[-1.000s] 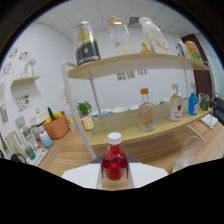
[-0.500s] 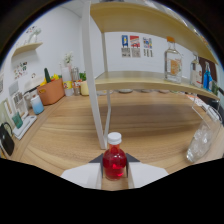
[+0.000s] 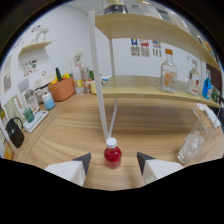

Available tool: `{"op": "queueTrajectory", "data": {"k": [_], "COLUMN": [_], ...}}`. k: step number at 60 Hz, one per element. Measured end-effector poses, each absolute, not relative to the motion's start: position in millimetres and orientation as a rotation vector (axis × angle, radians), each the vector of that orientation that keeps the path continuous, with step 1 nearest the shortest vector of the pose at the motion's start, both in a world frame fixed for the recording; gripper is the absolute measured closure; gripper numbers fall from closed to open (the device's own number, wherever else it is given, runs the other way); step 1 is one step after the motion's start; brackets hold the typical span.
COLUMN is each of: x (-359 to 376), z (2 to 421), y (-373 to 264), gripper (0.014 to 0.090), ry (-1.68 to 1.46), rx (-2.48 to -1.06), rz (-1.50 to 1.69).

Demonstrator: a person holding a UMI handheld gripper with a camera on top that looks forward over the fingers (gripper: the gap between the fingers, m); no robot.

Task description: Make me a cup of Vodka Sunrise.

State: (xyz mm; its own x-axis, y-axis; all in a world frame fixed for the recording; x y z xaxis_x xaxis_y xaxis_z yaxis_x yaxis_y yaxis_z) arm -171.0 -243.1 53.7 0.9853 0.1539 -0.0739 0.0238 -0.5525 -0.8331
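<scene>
Fingers [image 3: 82, 163] of the gripper [image 3: 113, 161] stood open around the red bottle [image 3: 112, 154]; swinging toward two o'clock risked toppling the glass [image 3: 190, 146].

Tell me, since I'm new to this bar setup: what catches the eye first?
A small red bottle with a white cap stands on the wooden counter between the open fingers of the hand-held gripper, a gap at each side. Off to one side sits a clear glass of ice; a clear bottle stands on the shelf beyond.

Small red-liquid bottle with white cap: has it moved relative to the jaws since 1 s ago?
Yes. The small red-liquid bottle with white cap now stands on the wooden table ahead of the opened jaws, near the white shelf post.
</scene>
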Motion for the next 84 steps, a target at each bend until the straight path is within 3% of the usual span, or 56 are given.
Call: {"op": "queueTrajectory", "data": {"k": [8,9,10,18,44,64,65,66,69,84], "x": [-148,-143,-137,-91,55,149,153,157,168,209], "z": [112,119,125,164,171,328,336,343,363,397], "y": [-264,-267,-270,-299,-360,-263,-258,-251,-232,-144], "gripper": [0.0184,0.0225,0.0188,0.019,0.0191,0.0192,0.0251,0.0192,0.0191,0.0196], "ry": [-0.129,-0.126,-0.124,-0.097,-0.003,0.095,0.099,0.104,0.114,0.104], "rx": [-2.065,-2.054,-2.042,-1.999,-2.04,-1.795,-1.789,-1.78,-1.749,-1.713], "rz": [0.172,0.168,0.164,0.136,0.028,0.056,0.054,0.055,0.065,0.036]}}
